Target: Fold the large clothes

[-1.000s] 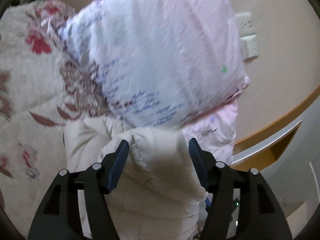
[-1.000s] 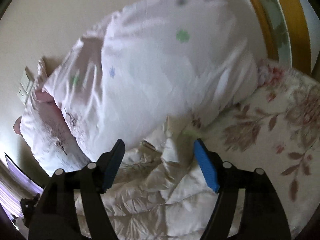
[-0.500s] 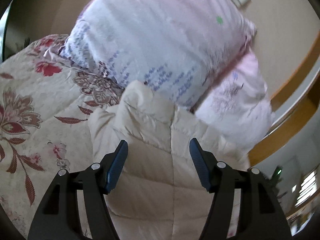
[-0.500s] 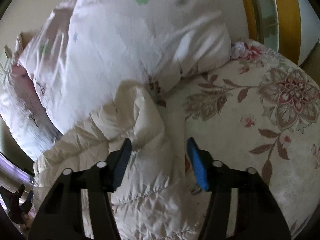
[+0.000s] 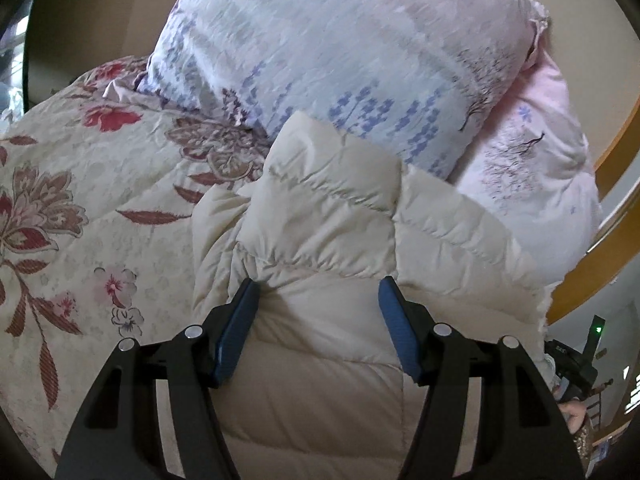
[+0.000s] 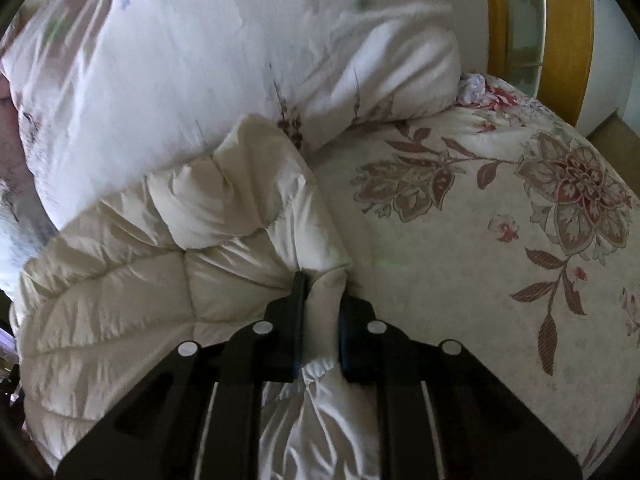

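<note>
A cream quilted puffer jacket (image 5: 332, 216) lies bunched on a floral bedspread (image 5: 80, 200), its top against a stack of pillows. My left gripper (image 5: 316, 292) is open, its blue pads on either side of a fold of the jacket, not pinching it. In the right wrist view the jacket (image 6: 160, 248) fills the lower left. My right gripper (image 6: 322, 284) is shut on the jacket's right edge, with fabric squeezed between its jaws.
A large pale pillow with blue flower print (image 5: 340, 48) and a pink pillow (image 5: 532, 168) stand behind the jacket. A wooden bed frame (image 5: 600, 248) curves at the right. The right wrist view shows the pillow (image 6: 200, 60), the bedspread (image 6: 480, 240) and a yellow door frame (image 6: 568, 20).
My right gripper has closed on the jacket's edge; it was open before. Both grippers have drawn back from the pillows, so more of the jacket shows. My left gripper stays open.
</note>
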Demonstrator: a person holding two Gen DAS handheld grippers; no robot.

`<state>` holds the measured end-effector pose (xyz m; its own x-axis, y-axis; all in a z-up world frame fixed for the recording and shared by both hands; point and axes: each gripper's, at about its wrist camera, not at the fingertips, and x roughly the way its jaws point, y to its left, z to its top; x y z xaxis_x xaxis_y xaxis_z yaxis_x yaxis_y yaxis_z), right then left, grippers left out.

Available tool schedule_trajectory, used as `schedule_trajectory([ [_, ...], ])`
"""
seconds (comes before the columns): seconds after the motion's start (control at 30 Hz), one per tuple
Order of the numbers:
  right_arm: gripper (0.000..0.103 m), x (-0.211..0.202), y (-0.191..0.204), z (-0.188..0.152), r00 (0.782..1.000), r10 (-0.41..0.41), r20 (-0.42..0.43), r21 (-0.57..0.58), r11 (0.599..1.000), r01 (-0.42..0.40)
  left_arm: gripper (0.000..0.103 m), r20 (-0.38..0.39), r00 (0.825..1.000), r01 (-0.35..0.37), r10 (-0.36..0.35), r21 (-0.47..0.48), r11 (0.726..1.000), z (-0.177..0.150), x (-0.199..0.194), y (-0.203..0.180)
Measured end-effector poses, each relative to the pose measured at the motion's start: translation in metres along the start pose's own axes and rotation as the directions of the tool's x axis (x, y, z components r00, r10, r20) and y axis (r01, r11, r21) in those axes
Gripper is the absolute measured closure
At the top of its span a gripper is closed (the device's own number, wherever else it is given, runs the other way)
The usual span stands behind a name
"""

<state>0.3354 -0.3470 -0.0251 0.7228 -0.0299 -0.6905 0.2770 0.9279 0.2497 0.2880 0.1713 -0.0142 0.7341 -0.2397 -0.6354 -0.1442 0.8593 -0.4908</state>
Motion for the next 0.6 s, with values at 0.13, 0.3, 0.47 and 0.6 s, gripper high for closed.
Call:
schedule_trajectory([
  [0.13,0.088,0.004,0.001,-0.002,1.000,-0.021,-0.008,-0.006,1.000,0.021,0.039,-0.005,1.000,-0.019,0.019,-0.008,1.000,-0.002,0.005,0.001],
  [0.3,0.089,0.003,-0.002,0.000,1.000,-0.007,-0.009,0.007,1.000,0.007,0.039,-0.010,0.999,-0.046,0.046,-0.006,0.999,-0.001,0.010,0.003],
  [0.47,0.087,-0.003,-0.006,0.002,1.000,0.013,0.005,0.029,0.999,-0.013,0.039,-0.027,0.996,-0.080,0.079,-0.016,0.997,0.000,0.010,0.000],
  [0.6,0.066,-0.032,-0.003,0.011,0.990,0.077,0.116,0.033,0.996,-0.082,0.039,0.011,1.000,-0.022,0.022,0.000,1.000,0.008,-0.008,-0.016],
])
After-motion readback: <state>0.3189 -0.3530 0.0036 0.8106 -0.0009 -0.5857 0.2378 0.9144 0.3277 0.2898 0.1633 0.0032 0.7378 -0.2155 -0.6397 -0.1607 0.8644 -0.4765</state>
